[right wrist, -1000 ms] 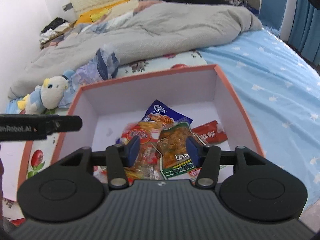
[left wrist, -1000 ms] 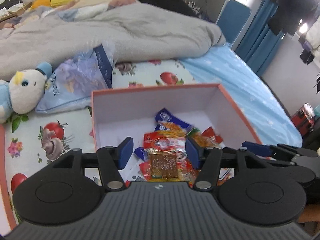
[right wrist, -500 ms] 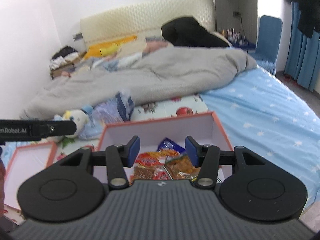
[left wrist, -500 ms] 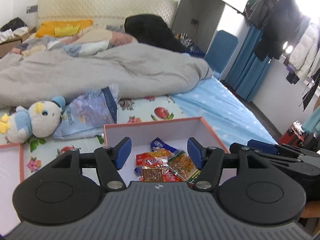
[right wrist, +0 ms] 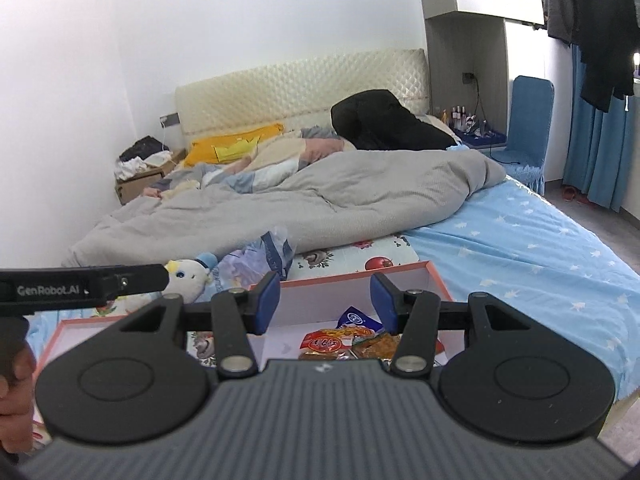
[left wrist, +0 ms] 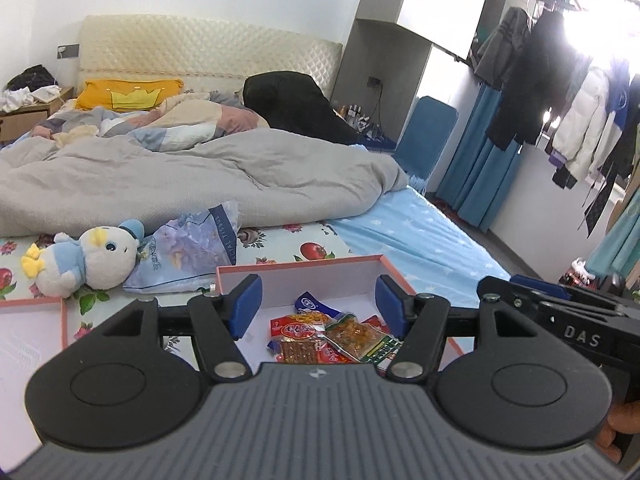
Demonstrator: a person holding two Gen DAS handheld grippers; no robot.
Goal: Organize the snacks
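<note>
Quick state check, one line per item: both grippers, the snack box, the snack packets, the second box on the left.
left gripper: open, empty
right gripper: open, empty
snack box: open, no lid
snack packets: piled in the snack box
second box: open, nothing visible inside

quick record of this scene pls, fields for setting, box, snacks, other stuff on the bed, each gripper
setting: bedroom, work done on a bed with a fruit-print sheet
box: open pink-rimmed box, white inside
snacks: several packets piled in the box, red, orange and blue wrappers
second box part: pink-rimmed tray left of the box, only partly in view
other items: plush duck, tissue pack, grey duvet
left gripper: open, nothing between the pads
right gripper: open, nothing held
</note>
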